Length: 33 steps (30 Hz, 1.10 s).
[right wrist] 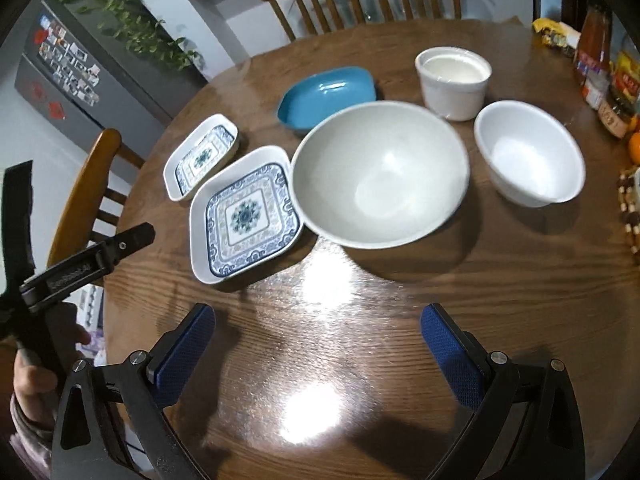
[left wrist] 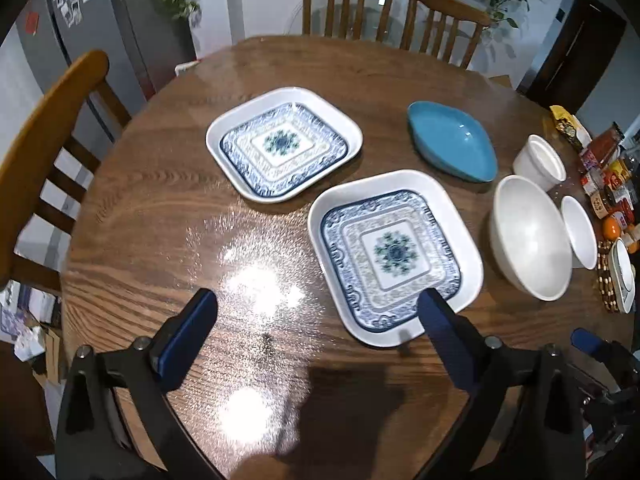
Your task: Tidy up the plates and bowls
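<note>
Two square white plates with blue patterns lie on the round wooden table (left wrist: 160, 216): a near plate (left wrist: 394, 256) (right wrist: 244, 216) and a far plate (left wrist: 284, 144) (right wrist: 200, 156). A blue oval dish (left wrist: 452, 140) (right wrist: 328, 94) sits behind them. To the right stand a large white bowl (left wrist: 528, 236) (right wrist: 380, 172), a small white bowl (left wrist: 580, 232) (right wrist: 528, 156) and a white straight-sided cup (left wrist: 540, 160) (right wrist: 454, 80). My left gripper (left wrist: 318, 308) is open and empty, its right finger over the near plate's front corner. My right gripper (right wrist: 318, 320) is open and empty, in front of the large bowl.
Wooden chairs (left wrist: 348, 0) (right wrist: 80, 200) stand around the table. Jars, packets and an orange (left wrist: 612, 228) crowd the table's right edge (right wrist: 616, 92), with a beaded mat (right wrist: 630, 212). A grey fridge (right wrist: 80, 68) stands at the left. Light glares on the tabletop near me.
</note>
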Each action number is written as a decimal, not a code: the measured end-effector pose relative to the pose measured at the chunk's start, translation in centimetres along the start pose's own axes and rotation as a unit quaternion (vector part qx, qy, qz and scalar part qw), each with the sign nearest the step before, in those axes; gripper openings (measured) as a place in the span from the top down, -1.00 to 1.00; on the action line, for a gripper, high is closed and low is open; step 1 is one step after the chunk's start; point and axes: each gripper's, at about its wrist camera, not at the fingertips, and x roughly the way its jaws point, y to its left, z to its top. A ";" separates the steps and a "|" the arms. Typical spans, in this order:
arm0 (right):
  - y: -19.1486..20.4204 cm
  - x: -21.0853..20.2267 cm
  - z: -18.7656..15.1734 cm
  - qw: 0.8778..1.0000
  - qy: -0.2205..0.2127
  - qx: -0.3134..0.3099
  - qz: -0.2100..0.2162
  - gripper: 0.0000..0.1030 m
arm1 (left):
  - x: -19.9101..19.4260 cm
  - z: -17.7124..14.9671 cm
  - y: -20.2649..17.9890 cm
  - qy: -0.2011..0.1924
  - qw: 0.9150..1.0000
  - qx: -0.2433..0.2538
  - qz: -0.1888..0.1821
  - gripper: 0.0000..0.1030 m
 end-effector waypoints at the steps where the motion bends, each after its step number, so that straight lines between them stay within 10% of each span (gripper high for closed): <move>1: 0.3 0.5 0.0 1.000 -0.002 0.000 0.003 -0.99 | 0.5 0.0 0.2 0.005 1.000 -0.003 -0.001 -0.84; 16: 1.1 7.3 2.5 0.998 -0.029 0.043 -0.046 -0.19 | 7.1 0.9 0.7 0.027 0.999 -0.008 -0.018 0.33; 21: 1.7 8.7 2.8 0.999 -0.011 0.032 -0.042 0.55 | 7.5 0.9 0.5 0.033 0.999 0.006 -0.036 0.62; 33: 4.7 6.6 0.3 0.997 0.054 -0.006 0.050 0.58 | 3.7 -0.8 4.4 0.021 0.999 0.011 -0.028 0.67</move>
